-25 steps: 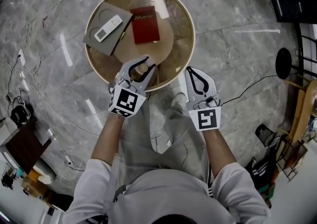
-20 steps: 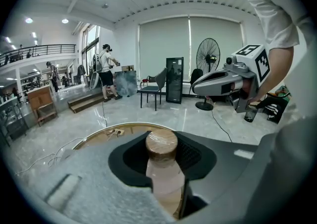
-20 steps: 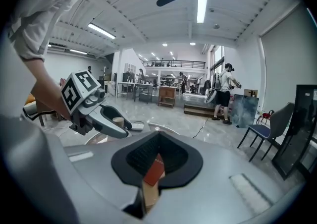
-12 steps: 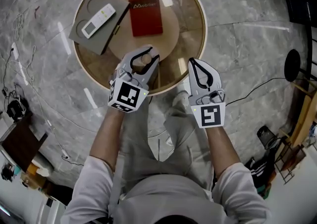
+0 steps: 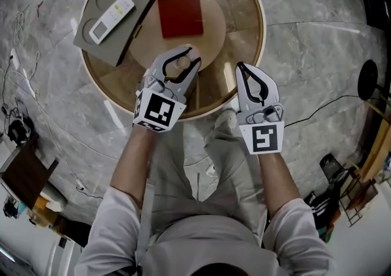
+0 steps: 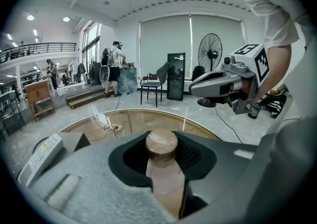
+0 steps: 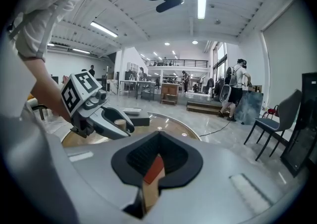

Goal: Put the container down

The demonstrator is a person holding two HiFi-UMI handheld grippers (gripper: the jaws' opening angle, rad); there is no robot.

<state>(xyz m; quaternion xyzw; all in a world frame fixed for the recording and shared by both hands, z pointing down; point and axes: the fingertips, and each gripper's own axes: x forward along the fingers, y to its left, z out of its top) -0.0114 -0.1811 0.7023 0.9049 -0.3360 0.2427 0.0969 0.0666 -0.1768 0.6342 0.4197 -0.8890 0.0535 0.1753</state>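
**Container in Left Grip Over the Table: Set-Down Not Yet Done**

The container (image 6: 162,144) is a small pale bottle with a round tan lid. It stands upright between the jaws of the left gripper (image 5: 181,55), lid toward the jaw tips. The jaws are part-way closed and press on its body from both sides, so the grip is firm and the container is off no one's hands yet.

Directly below and ahead of the left gripper lies the round table (image 5: 252,35), so the container is over the near part of its top. Whether the base touches the surface cannot be told from any view.

Further ahead of the left gripper lies a red book (image 5: 179,7). Ahead and to its left lies a grey pad (image 5: 98,39) with a white remote (image 5: 112,11) on it. The patch under the container looks bare.

The right gripper (image 5: 244,68) is beside the left one, well apart from the container, at the table's near edge. Its jaws are together and carry nothing (it appears to have no part in this step).

Progress, as judged: the container is in place above the table. Left to do: seat the base, spread the jaws, withdraw.
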